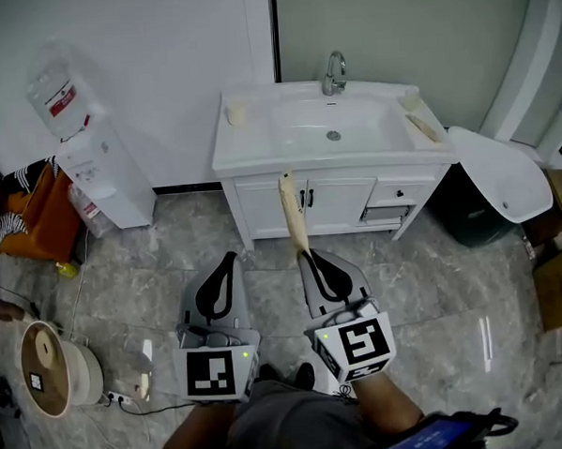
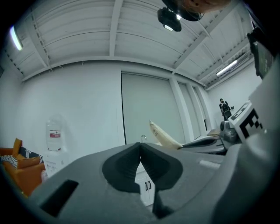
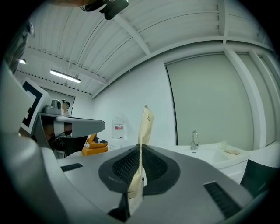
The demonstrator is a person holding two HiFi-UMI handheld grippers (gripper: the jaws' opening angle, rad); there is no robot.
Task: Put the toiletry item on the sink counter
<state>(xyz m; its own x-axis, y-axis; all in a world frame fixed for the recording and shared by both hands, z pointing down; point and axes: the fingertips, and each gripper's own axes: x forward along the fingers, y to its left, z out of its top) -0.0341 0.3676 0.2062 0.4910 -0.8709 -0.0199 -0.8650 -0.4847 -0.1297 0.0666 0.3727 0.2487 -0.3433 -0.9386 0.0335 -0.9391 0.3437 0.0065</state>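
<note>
Sink counter (image 1: 254,143); tube (image 1: 293,214) in right gripper (image 1: 308,257)

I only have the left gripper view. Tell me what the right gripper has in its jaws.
Observer: The right gripper is shut on a flat cream tube, which sticks up past the jaws.
Operator: Now describe the top of the sink counter; I can't see it from here.
Observer: In the head view it carries a small cup at its back left corner and light-coloured items along its right side. The left front is bare.
Operator: Report where the tube is relative to it.
Observer: The tube is held over the tiled floor in front of the cabinet, not yet on the counter.
</note>
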